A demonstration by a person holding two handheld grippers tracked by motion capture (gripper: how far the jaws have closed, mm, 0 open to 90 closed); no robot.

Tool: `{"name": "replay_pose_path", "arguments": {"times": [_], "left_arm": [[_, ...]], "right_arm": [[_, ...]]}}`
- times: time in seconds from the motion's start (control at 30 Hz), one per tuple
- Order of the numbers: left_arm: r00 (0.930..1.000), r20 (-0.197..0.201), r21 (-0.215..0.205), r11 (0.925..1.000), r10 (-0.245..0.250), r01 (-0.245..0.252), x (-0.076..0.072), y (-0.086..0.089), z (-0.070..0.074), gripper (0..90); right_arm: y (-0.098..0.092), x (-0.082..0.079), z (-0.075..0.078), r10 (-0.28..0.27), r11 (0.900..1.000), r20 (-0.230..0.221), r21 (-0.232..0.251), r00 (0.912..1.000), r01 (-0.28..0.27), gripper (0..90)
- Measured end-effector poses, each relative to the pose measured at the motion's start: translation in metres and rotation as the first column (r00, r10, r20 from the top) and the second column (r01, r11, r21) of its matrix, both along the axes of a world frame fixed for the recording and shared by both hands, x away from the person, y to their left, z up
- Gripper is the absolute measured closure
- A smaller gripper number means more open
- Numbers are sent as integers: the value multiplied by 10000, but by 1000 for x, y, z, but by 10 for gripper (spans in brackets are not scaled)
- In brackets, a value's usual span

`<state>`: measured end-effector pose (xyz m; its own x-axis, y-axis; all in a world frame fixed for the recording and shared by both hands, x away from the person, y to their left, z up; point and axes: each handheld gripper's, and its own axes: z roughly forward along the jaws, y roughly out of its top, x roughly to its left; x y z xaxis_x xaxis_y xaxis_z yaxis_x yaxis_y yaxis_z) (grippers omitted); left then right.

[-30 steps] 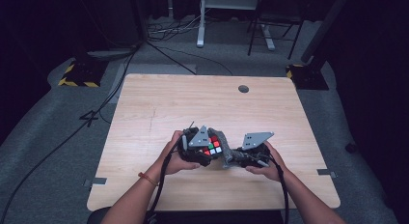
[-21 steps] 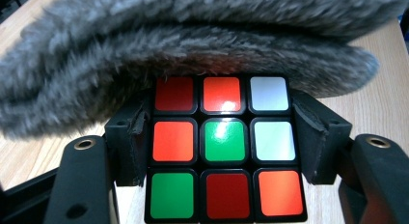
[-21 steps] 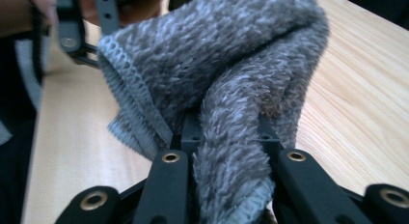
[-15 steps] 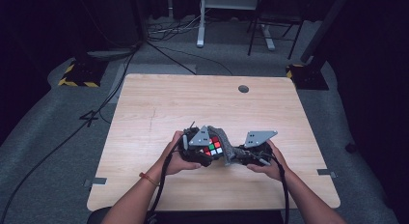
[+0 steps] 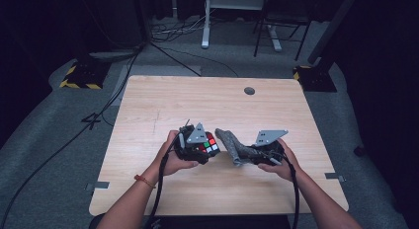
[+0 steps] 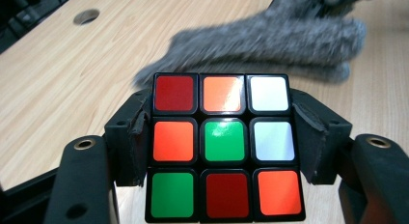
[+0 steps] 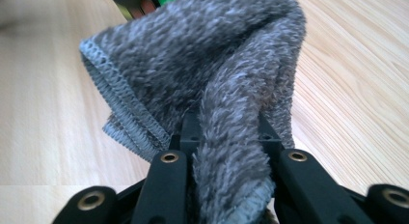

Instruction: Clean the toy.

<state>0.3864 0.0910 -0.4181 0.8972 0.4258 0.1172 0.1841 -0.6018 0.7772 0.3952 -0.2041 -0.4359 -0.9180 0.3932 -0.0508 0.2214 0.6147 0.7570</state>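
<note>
From the high view we see the left gripper [image 5: 200,149] and the right gripper [image 5: 247,152] held close together over the near half of the pale wooden counter [image 5: 163,105]. The left carries a multicoloured puzzle cube with black edges [image 5: 209,145]; a fuzzy grey folded cloth [image 5: 231,144] sticks out of the right, just beside the cube.

In the left gripper view, its jaws clamp the cube [image 6: 224,147] on both sides, showing a green centre tile, with the cloth [image 6: 270,40] blurred behind it.

In the right gripper view, its jaws pinch a fold of the cloth [image 7: 202,74], whose stitched hem shows.
</note>
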Motion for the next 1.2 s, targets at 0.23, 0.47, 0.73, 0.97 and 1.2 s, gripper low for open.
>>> {"name": "replay_pose_path", "arguments": {"times": [0.23, 0.47, 0.73, 0.97, 1.2], "left_arm": [[9974, -577, 212, 9989, 440, -428, 1, 16, -19, 333], [9954, -881, 612, 9976, 371, -318, -1, 19, -32, 332], [9925, -1190, 701, 9973, 285, -202, -2, 19, -44, 330], [9903, -1344, 738, 9969, 363, -265, 0, 18, -50, 323], [9911, -1283, 753, 9968, 352, -256, -2, 19, -49, 308]], "right_arm": [[-33, 0, -7, -922, 9953, -84, 290, 9957, 924, 717], [-45, -3, -25, -1354, 9906, -113, 189, 9907, 1356, 708], [-46, -5, -43, -1471, 9891, -362, -52, 9885, 1471, 674], [-41, -6, -48, -1469, 9889, -424, -278, 9882, 1458, 611], [-44, -5, -49, -1626, 9867, -537, -135, 9852, 1621, 510]]}}
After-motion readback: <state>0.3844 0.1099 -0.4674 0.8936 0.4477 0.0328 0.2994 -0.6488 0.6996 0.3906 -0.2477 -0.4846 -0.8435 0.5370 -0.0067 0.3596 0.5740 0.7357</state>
